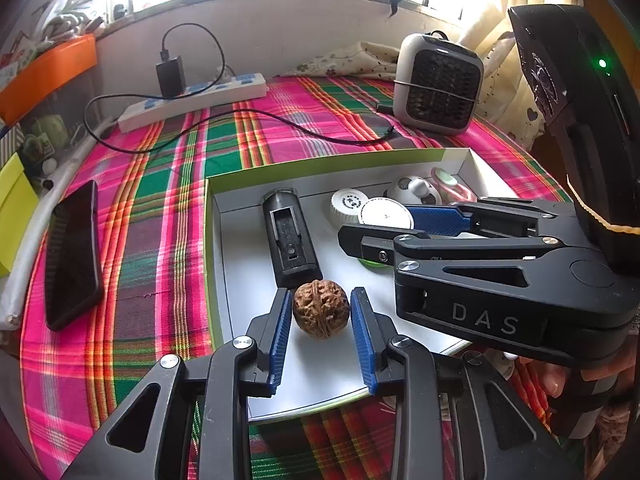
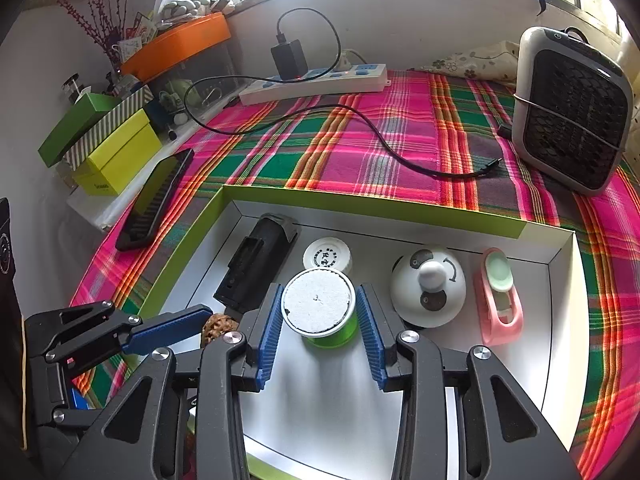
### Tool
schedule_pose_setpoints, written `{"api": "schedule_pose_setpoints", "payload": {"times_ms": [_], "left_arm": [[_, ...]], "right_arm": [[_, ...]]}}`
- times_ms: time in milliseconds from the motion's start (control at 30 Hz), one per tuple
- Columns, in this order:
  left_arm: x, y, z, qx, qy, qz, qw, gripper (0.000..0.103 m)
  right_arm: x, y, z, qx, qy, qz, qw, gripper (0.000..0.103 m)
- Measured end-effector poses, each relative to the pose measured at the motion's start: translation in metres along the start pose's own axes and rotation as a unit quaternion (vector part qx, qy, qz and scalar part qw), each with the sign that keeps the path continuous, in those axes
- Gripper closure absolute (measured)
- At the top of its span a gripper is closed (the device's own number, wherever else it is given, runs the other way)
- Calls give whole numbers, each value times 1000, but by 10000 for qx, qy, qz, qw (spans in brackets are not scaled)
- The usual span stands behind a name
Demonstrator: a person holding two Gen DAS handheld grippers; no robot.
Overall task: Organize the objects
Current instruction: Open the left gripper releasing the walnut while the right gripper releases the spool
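Both grippers inside the green-edged white cardboard tray (image 1: 216,216), each straddling an item.

Left gripper (image 1: 322,312) jaws stood apart around the brown wrinkled walnut (image 1: 321,309), not clamped. Right gripper (image 2: 319,312) jaws likewise apart beside the green white-capped tub (image 2: 320,307). Beyond lay the black oblong case (image 2: 256,264). Risk: round walnut rolling off if nudged off-centre.

Raised lettering "DAS": on the black body of the right gripper (image 1: 404,236). Printing on the small white cap (image 2: 327,256): illegible.
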State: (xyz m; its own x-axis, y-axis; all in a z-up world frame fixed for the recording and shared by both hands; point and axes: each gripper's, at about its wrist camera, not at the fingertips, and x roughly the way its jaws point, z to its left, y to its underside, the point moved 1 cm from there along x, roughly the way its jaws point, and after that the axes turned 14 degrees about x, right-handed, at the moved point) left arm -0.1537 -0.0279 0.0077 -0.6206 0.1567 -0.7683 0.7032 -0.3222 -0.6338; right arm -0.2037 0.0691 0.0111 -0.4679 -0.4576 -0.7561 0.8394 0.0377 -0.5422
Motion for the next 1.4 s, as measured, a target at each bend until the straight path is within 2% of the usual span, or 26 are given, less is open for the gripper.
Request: {"api": "schedule_pose_setpoints", "payload": {"times_ms": [167, 267, 500, 867, 1400], "left_arm": [[0, 0, -2, -2, 16, -14, 10000, 72], [-1, 1, -2, 1, 21, -28, 10000, 70], [-9, 1, -3, -42, -11, -92, 9999, 66], [-29, 6, -11, -35, -72, -242, 9997, 65], [-67, 20, -31, -4, -118, -534, 9985, 65]], "right_arm": [[-2, 0, 0, 11, -10, -32, 10000, 59], [-5, 0, -1, 23, -29, -73, 10000, 54], [-11, 2, 0, 63, -50, -118, 9999, 54], [-35, 8, -2, 238, -103, -356, 9990, 54], [-88, 35, -5, 160, 59, -847, 9963, 54]]}}
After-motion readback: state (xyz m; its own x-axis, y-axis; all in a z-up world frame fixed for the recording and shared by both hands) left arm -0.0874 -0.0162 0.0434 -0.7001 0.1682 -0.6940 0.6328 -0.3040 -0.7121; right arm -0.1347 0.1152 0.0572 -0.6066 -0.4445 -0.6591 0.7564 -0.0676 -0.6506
